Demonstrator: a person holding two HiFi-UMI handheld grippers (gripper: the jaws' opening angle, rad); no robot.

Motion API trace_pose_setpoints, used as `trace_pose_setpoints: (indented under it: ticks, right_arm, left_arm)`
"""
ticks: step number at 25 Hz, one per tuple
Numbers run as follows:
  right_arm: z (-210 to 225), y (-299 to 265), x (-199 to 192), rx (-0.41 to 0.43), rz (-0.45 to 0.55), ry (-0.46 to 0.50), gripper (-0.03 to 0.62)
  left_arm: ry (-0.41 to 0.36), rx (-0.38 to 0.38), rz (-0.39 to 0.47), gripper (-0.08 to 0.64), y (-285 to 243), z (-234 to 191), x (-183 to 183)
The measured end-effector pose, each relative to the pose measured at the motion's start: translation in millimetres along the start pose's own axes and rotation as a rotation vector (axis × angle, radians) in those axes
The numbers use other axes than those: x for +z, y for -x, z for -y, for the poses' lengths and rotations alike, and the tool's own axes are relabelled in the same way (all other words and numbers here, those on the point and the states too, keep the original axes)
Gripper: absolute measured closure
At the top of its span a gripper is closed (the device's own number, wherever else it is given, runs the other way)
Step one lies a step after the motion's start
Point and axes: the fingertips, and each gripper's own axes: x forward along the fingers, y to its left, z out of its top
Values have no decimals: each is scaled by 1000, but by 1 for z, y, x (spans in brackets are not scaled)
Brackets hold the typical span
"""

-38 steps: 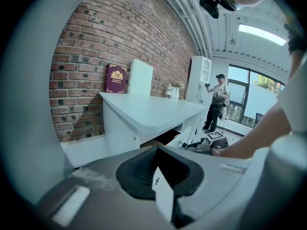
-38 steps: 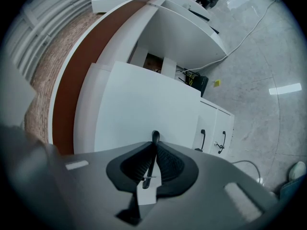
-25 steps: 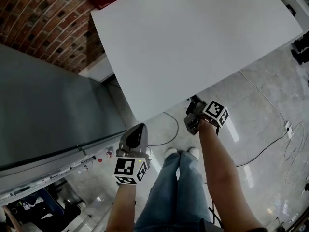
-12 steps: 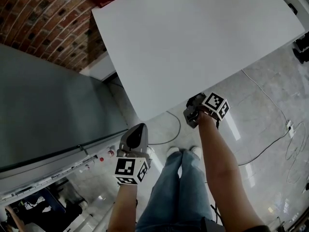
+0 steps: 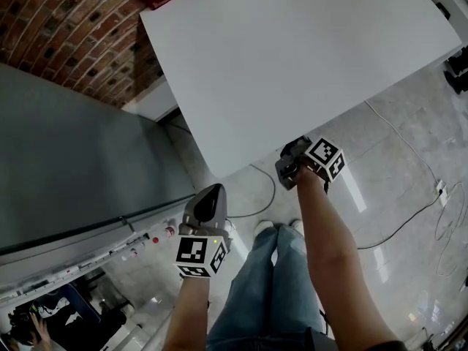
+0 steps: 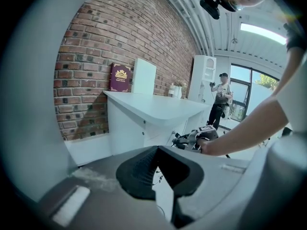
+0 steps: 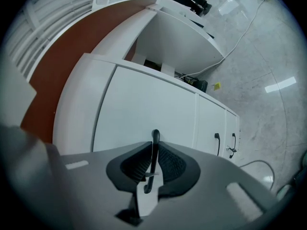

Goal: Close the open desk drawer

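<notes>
Jaws of the right gripper (image 7: 154,152) clamp the slim black bar handle (image 7: 155,137) of the white drawer front (image 7: 144,104), just under the white desk's (image 5: 292,57) near edge. The left gripper (image 6: 157,150), shut and empty, hangs off the desk's left corner above the pale tiled floor (image 5: 395,189).

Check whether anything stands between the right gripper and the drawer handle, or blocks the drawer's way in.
Nothing visible does. The right gripper is shut on the black handle of the white drawer front, one of its fingers on each side. The space behind that front is not in view.
</notes>
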Motion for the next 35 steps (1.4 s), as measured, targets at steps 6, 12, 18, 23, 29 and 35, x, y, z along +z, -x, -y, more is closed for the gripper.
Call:
trace_pose_setpoints:
  ticks: [6, 12, 18, 23, 29, 35]
  right_arm:
    - [5, 16, 1, -16, -6, -23, 483]
    - [-1, 39, 8, -15, -1, -3, 479]
    - [-26, 59, 6, 24, -36, 87, 592]
    - [-51, 83, 6, 62, -74, 161, 594]
    - [-78, 127, 9, 95, -126, 214, 594]
    - [-108, 163, 19, 138, -168, 254, 594]
  left_arm:
    - [2, 1, 8, 560, 11, 5, 0]
    - [2, -7, 23, 560, 20, 20, 4]
    - [-8, -4, 40, 560, 30, 36, 13]
    - [-7, 16, 55, 560, 42, 53, 21]
    - [16, 67, 72, 560, 59, 73, 39]
    - [40, 116, 100, 560, 71, 90, 59]
